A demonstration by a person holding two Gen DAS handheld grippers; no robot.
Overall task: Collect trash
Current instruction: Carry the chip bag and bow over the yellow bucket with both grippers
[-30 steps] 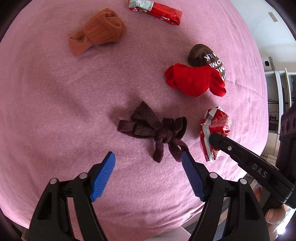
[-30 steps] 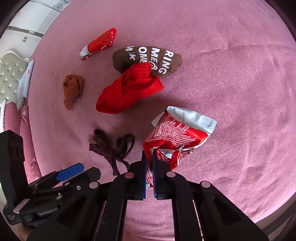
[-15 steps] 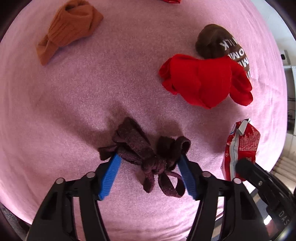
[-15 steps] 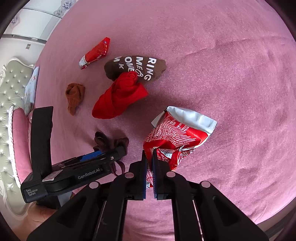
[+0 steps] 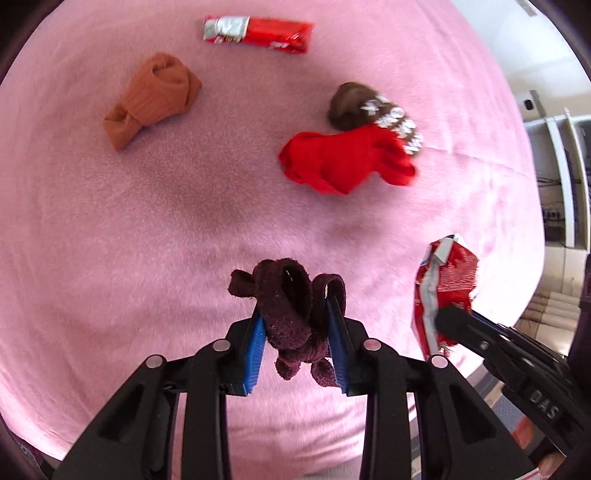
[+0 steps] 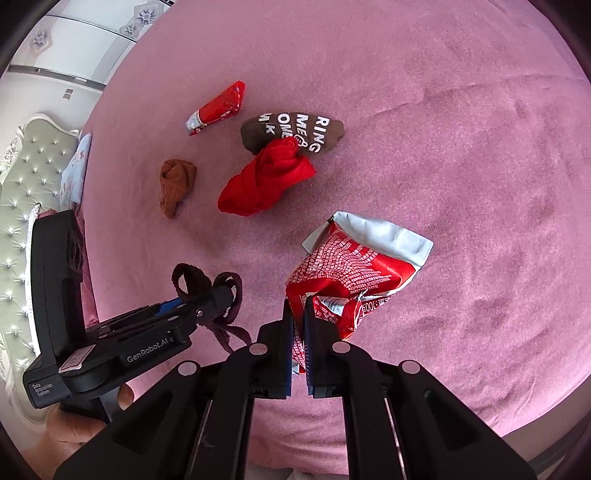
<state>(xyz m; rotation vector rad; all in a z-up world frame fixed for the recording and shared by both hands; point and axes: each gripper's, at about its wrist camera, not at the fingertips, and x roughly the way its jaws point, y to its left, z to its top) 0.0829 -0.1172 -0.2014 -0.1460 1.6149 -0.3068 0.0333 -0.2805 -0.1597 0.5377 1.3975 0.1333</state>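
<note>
Bed layout, from the left wrist view

On the blanket (image 5: 110, 240), the long wrapper (image 5: 258, 34) lies farthest back. The rolled sock (image 5: 151, 99) is before it to the left. The lettered sock (image 5: 373, 110) is right of centre, and the knotted cloth (image 5: 343, 162) overlaps its near side. The crumpled packet (image 5: 443, 284) is nearest, at right.

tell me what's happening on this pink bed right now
A person works a hand-held gripper in each hand. The left hand-held gripper is shut on a dark maroon sock, lifted off the pink blanket. The right hand-held gripper pinches a torn red wrapper. A red snack bar wrapper, an orange sock, a red sock and a brown lettered sock lie loose.
</note>
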